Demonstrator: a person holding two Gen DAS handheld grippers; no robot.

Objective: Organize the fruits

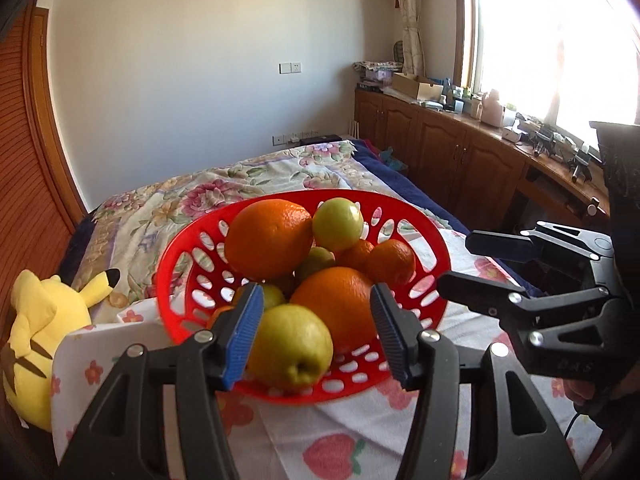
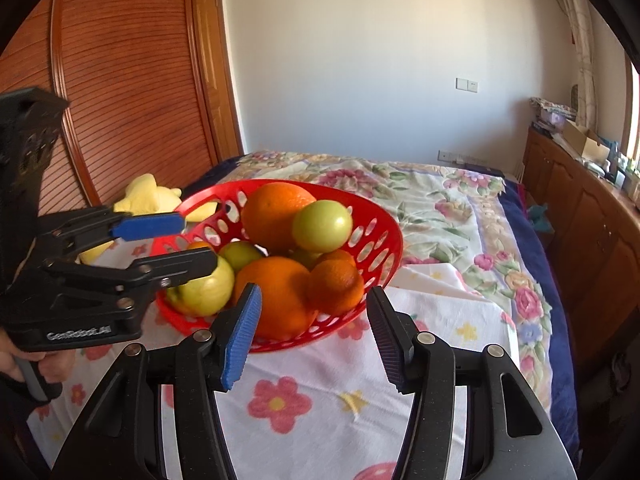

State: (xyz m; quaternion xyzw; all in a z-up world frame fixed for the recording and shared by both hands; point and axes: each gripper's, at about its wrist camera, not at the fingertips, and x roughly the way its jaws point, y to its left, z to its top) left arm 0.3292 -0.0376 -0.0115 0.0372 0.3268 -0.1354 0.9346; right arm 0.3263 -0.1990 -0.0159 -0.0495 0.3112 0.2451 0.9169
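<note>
Resting on a white flower-print cloth (image 2: 320,380) spread over the bed (image 2: 460,208), a red perforated basket (image 1: 188,276) held the whole pile of fruit. A big orange (image 1: 268,240) and a green apple (image 1: 338,224) sat highest at the back, a second big orange (image 1: 340,304) lay in the middle, two small oranges (image 1: 390,262) leaned against the right wall, and a yellow-green apple (image 1: 290,346) filled the near edge. More green fruit showed lower in the pile, partly hidden.

The left tongs (image 1: 316,336) stood spread wide at the near rim, the yellow-green apple between the blue pads (image 1: 240,336) with no firm squeeze visible; whether the left pad touched the apple could not be told. The right tongs (image 2: 314,338) were likewise spread and empty, just short of the basket (image 2: 384,240) on its right side, aimed at the middle orange (image 2: 280,296).

A yellow plush toy (image 1: 36,344) lay at the left edge of the bed, near the basket, beside a wooden louvred door (image 2: 132,80).
</note>
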